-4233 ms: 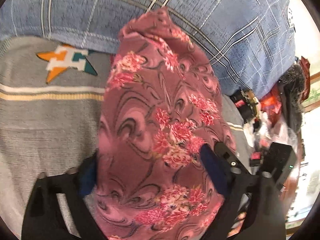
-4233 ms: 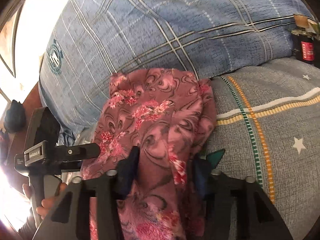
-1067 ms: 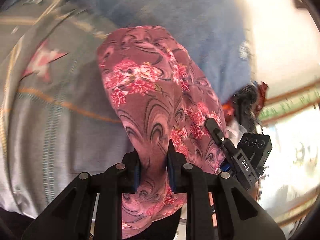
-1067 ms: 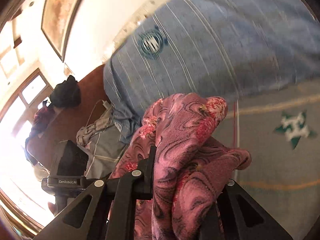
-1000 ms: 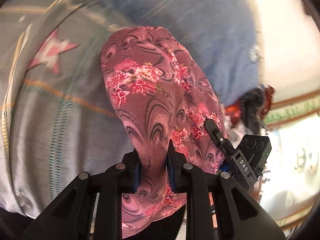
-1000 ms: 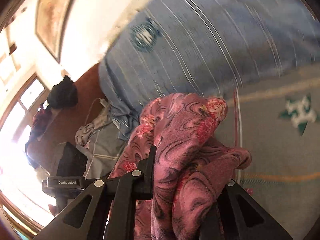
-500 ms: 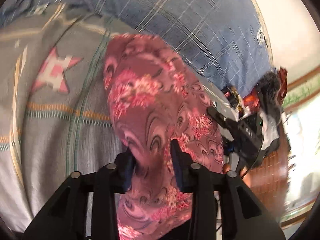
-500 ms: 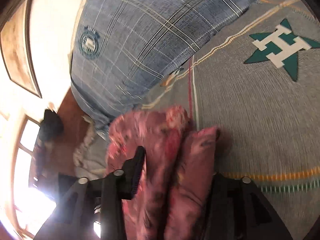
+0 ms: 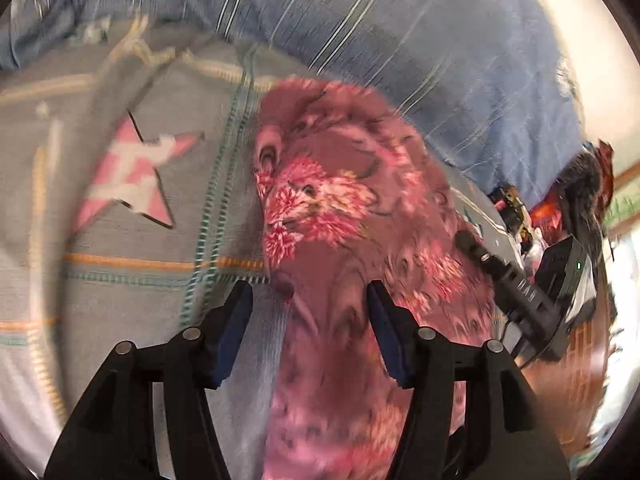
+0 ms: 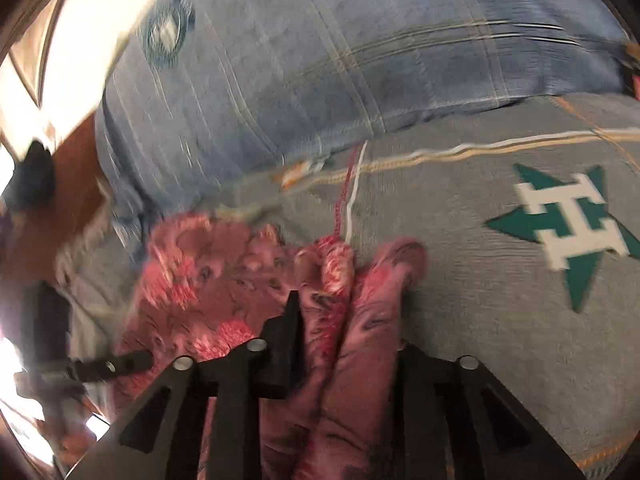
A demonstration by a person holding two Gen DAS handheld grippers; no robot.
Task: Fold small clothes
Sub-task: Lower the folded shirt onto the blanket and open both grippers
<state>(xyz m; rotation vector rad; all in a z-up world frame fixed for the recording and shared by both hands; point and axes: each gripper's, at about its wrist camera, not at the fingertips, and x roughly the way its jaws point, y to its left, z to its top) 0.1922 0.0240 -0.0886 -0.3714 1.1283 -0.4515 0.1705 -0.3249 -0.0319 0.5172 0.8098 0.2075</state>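
Observation:
A pink floral garment (image 9: 340, 208) lies on the grey bedspread (image 9: 120, 280). My left gripper (image 9: 308, 320) is open, with its jaws spread either side of the cloth's near edge. In the right wrist view the same garment (image 10: 224, 280) is bunched in folds. My right gripper (image 10: 344, 332) has its jaws a little apart with thick folds of the cloth between them; its right finger is mostly hidden by cloth. The right gripper's body (image 9: 516, 288) shows at the right of the left wrist view. Both views are motion-blurred.
A blue plaid pillow (image 10: 340, 60) lies along the far side of the bed. The bedspread carries a pink star (image 9: 132, 176) and a green star (image 10: 568, 220). Clutter and a dark object (image 9: 576, 200) sit on a brown surface past the bed's right edge.
My left gripper has opened and let go of the garment, which has dropped onto the bedspread. My right gripper has lowered toward the bed with the cloth still between its jaws.

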